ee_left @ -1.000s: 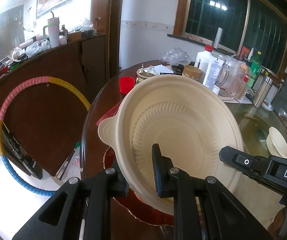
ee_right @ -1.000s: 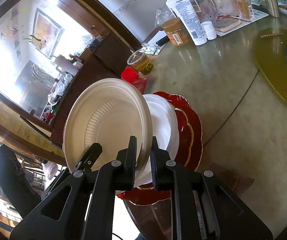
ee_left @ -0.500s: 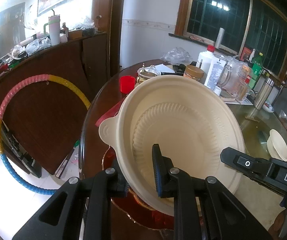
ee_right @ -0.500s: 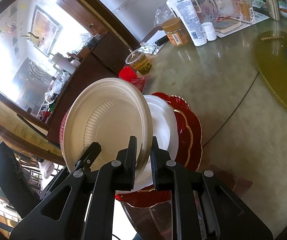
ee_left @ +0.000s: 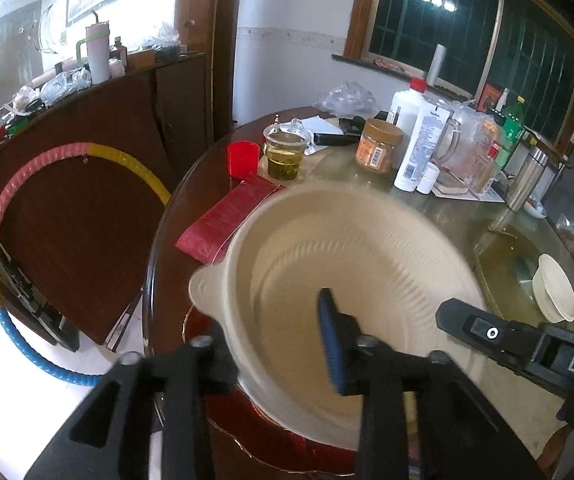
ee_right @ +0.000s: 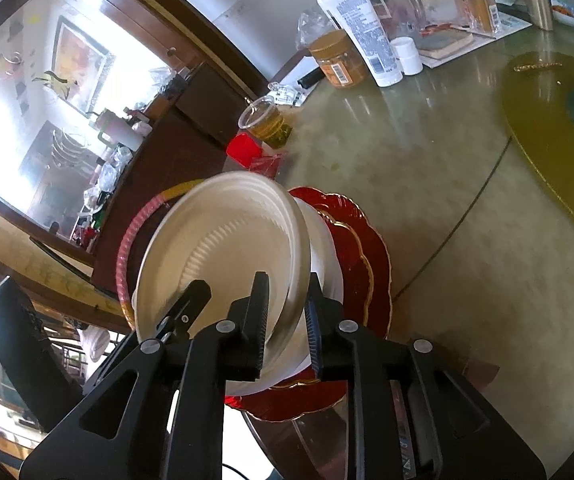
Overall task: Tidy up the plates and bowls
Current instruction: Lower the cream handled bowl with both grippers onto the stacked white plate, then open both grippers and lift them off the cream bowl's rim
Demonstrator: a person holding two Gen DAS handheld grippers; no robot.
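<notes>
A cream ribbed plastic plate (ee_left: pixel 351 256) with a small tab handle hangs tilted over a stack of red gold-rimmed plates (ee_left: pixel 279 436) near the table edge. My left gripper (ee_left: pixel 275 356) straddles the cream plate's near rim with its jaws now apart. My right gripper (ee_right: pixel 285 324) also straddles the cream plate's rim (ee_right: pixel 223 248), jaws spread a little around it. In the right wrist view a white plate (ee_right: pixel 327 256) lies on the red plates (ee_right: pixel 363 256) under the cream one. A small cream bowl (ee_left: pixel 555 294) sits far right.
On the round glass-topped table (ee_right: pixel 427 184) stand a red cup (ee_left: pixel 243 159), a glass of tea (ee_left: pixel 285 152), a jar (ee_left: pixel 379 146), a white bottle (ee_left: pixel 419 148), a pitcher and a steel flask (ee_left: pixel 527 178). A red packet (ee_left: pixel 231 218) lies by the plates. A gold turntable (ee_right: pixel 547 128) is on the right.
Both grippers' jaws have widened around the cream plate's rim. The cream plate has dropped lower toward the stack and blurs with motion.
</notes>
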